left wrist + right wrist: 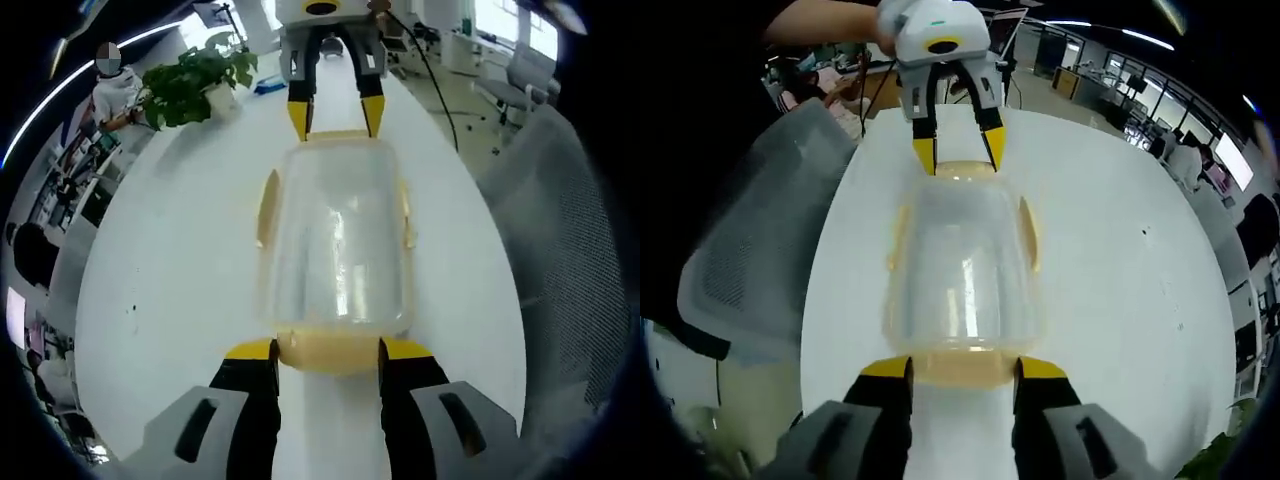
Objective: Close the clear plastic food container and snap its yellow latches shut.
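The left tongs [328,352] stand apart, their yellow tips at either side of the near end latch [328,352] of the clear food container [338,240]. At the far end the right tongs [335,112] are likewise spread around the opposite latch. The container lies lengthwise between them on the white table [170,270], lid on, side latches sticking out. A potted plant [195,80] stands far left on the table; a grey mesh chair [570,260] sits beside the table's right edge.

In the right gripper view, the right tongs [962,372] straddle the near latch.
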`<state>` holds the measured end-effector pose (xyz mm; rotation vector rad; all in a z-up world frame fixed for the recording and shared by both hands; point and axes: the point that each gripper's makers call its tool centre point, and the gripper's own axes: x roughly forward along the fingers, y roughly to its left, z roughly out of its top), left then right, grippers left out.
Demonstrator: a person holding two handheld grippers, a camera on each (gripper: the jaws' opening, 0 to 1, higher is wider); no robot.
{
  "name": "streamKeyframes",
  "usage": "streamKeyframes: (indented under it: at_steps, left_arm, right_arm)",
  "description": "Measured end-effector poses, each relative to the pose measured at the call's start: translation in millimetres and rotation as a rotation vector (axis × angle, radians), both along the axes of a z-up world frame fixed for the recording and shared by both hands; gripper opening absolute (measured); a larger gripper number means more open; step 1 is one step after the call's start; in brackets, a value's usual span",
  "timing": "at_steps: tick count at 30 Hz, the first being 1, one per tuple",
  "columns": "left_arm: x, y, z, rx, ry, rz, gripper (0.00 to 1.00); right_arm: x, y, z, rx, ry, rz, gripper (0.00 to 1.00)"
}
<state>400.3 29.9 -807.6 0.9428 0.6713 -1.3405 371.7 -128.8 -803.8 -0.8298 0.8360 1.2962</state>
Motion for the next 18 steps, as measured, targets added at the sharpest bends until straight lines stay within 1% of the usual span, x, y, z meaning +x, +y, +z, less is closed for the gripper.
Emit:
streamKeyframes:
  at_steps: [5, 8, 14, 18]
  left_arm:
    - [-2.2, 0.5, -1.2, 0.009, 0.005, -0.011, 0.36]
    - [-2.9, -1.2, -2.5, -0.001, 0.014, -0.008, 0.36]
    - [-4.4, -1.5, -7.6, 0.001, 0.026, -0.009, 0.36]
    - [-4.7, -2.3, -7.6, -0.008, 0.031, -0.008, 0.36]
  right_arm:
    - [-1.9, -0.1, -4.4, -0.005, 0.014, 0.003, 0.37]
    - [-1.1, -2.0, -7.2, -0.019, 0.008, 0.007, 0.37]
    - [-1.6, -2.4, -12.6, -0.028, 0.021, 0.009, 0.37]
    - [-0.5, -4.1, -16.1, -0.038, 0.024, 0.014, 0.37]
